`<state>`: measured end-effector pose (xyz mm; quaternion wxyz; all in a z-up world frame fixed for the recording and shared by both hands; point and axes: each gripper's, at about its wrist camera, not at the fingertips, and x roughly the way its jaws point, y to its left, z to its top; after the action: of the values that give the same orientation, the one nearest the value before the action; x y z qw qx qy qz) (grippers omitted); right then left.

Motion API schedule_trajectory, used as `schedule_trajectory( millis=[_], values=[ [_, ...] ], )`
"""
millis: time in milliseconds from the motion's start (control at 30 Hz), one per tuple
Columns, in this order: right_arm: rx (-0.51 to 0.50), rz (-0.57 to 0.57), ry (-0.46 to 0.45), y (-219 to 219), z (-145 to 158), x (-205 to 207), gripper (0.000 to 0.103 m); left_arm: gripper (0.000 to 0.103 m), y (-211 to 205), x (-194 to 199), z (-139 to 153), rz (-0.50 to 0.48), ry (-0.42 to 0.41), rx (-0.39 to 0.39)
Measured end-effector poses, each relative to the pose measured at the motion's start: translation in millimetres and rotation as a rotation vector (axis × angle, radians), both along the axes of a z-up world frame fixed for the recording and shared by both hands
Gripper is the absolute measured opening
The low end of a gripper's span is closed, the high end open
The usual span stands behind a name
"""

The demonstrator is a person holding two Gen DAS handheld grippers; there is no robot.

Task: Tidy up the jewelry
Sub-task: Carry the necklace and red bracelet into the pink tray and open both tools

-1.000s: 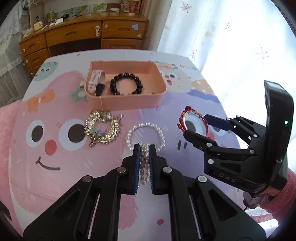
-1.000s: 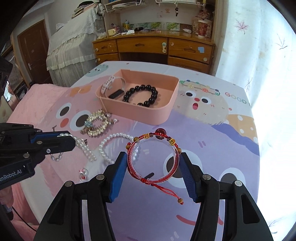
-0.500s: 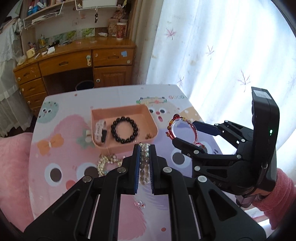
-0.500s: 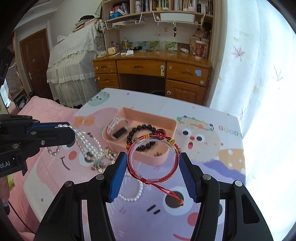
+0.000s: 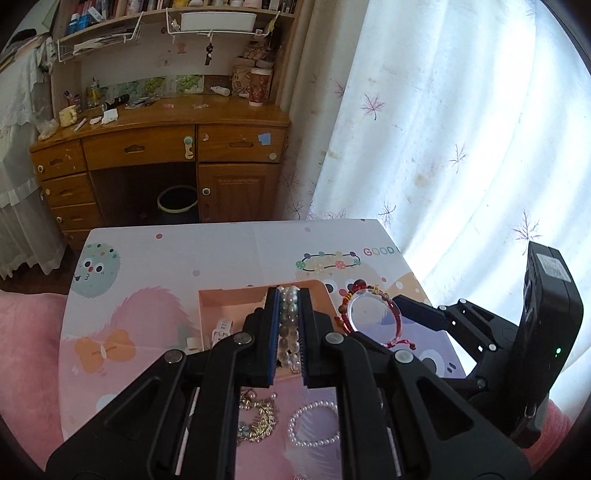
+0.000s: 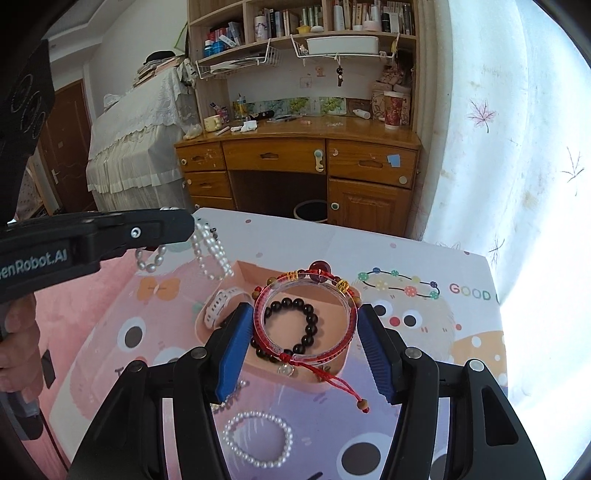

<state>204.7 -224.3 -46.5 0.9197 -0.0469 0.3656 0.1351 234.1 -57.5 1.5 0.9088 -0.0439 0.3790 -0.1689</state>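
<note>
Pearl strand [image 5: 288,325] clamped in left gripper [image 5: 289,325]; right gripper [image 6: 304,325] grips red bangle [image 6: 306,317], both tilted downward.

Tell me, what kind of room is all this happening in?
Most likely a bedroom or study at someone's home: a wooden desk with drawers and cluttered bookshelves above it, a lace-covered bed beside it, and a curtained window.

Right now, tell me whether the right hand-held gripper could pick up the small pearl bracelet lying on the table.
Probably not yet: the right hand-held gripper is already shut on the red bangle, so the pearl bracelet below must wait.
</note>
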Motion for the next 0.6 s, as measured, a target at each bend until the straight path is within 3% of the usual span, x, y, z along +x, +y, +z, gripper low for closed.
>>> schedule_trajectory(
  millis=[367,433,500,567,600],
  values=[
    [0.029,-0.009,0.05,10,-34,39,0.058,0.007,-6,29,-29,-0.058,0.016,0.008],
    [0.033,-0.012,0.072,10,-41,43,0.069,0.009,-5,30,-32,-0.063,0.017,-0.01],
    [0.03,-0.026,0.086,8,-47,45,0.079,0.017,-4,33,-35,-0.049,0.043,-0.002],
    [0.032,-0.03,0.083,7,-50,47,0.079,0.039,-2,35,-38,-0.025,0.058,0.01],
    [0.034,-0.032,0.084,6,-51,47,0.079,0.043,1,35,-38,-0.016,0.059,0.007]
  ],
)
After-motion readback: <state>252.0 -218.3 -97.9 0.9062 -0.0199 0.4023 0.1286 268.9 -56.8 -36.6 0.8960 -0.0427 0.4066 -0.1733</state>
